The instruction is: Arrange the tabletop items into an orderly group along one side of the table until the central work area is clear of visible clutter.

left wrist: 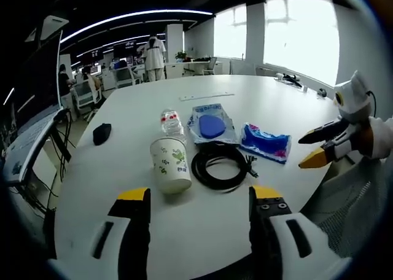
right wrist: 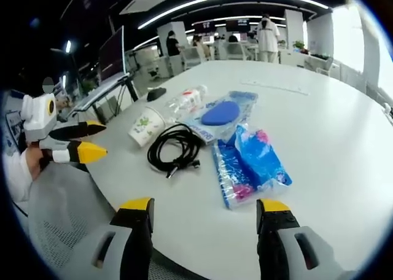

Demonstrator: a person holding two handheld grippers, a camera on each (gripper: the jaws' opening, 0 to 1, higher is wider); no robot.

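- The paper cup (left wrist: 170, 164) stands near you, left of the coiled black cable (left wrist: 221, 164); it looks light and crushable, so pinch its wall gently
- The cable is floppy: take it across the whole coil
- The water bottle (left wrist: 172, 123) lies just behind the cup and may roll
- The blue packet (right wrist: 250, 164) and the bagged blue pad (right wrist: 221, 114) are soft and slippery
- A small black object (left wrist: 101, 133) sits apart, far left
- Your left gripper (left wrist: 199, 200) and right gripper (right wrist: 206, 212) are both spread, holding nothing

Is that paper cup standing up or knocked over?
Standing upright: the paper cup rests on its base, open mouth up, beside the coiled black cable.
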